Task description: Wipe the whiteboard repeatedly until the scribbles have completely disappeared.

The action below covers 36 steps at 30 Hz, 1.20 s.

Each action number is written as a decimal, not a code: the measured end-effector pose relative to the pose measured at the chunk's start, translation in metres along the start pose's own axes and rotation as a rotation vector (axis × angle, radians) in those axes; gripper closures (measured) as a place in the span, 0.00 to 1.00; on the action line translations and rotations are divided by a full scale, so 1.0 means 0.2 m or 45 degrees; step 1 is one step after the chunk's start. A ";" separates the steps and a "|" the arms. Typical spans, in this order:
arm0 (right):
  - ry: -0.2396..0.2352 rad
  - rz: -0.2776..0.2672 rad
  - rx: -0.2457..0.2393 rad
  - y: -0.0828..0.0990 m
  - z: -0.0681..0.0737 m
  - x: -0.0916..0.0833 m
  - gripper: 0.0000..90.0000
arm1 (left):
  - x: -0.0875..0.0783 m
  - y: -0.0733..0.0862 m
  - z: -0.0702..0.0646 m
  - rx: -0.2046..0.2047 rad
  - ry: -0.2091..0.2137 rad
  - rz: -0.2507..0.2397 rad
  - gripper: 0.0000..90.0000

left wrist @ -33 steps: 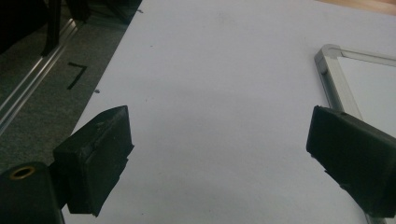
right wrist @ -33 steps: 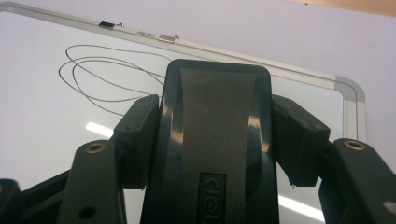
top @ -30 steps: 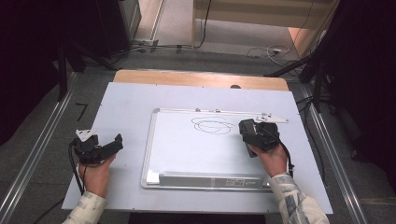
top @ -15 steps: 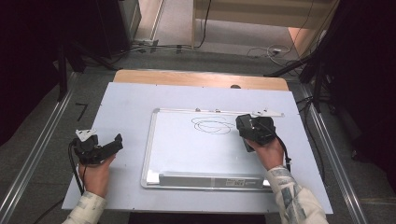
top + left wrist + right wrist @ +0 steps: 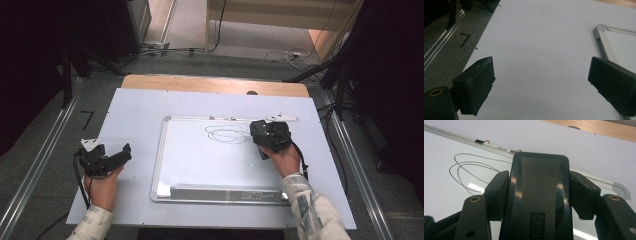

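Observation:
A whiteboard [image 5: 210, 162] in a metal frame lies flat in the middle of the table. Thin black loops [image 5: 226, 134] are drawn near its far edge, also seen as loops [image 5: 466, 170] in the right gripper view. My right gripper [image 5: 267, 136] hovers just right of the loops, shut on a black board eraser [image 5: 539, 192] that stands between its pads [image 5: 497, 192]. My left gripper [image 5: 117, 156] rests on the table left of the board. Its jaws stand wide open around bare tabletop, as the left gripper [image 5: 541, 75] view shows.
The pale table sheet [image 5: 140, 110] ends in a wooden strip [image 5: 215, 85] at the far side. The board's pen tray [image 5: 220, 192] runs along its near edge. Metal rails [image 5: 45, 160] flank the table, and cables [image 5: 280, 52] lie on the floor beyond.
My right gripper with the eraser has shifted slightly left and farther away, closer to the drawn loops. The left gripper has stayed where it was.

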State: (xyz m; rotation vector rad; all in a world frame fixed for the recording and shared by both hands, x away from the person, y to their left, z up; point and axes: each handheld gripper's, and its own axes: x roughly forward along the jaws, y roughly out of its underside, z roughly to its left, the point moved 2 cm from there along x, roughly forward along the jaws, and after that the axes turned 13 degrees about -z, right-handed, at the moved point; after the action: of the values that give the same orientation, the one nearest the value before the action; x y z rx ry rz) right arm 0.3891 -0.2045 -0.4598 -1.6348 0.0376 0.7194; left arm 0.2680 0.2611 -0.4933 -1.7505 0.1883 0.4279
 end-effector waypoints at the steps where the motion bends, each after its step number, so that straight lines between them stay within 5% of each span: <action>1: -0.001 0.003 -0.002 0.00 0.00 0.01 0.40 | 0.00 0.00 0.00 -0.001 -0.001 0.002 0.08; 12: -0.029 0.045 -0.060 0.02 -0.01 0.13 0.40 | 0.00 0.00 0.00 -0.005 -0.001 0.003 0.08; 36: -0.017 0.151 -0.024 0.09 -0.07 0.26 0.40 | 0.00 0.00 0.00 -0.006 -0.006 0.004 0.08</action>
State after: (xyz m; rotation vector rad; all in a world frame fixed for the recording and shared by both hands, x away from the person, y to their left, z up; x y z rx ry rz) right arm 0.4285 -0.2011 -0.4990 -1.6558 0.1191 0.8230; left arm 0.2686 0.2616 -0.4940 -1.7542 0.1873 0.4350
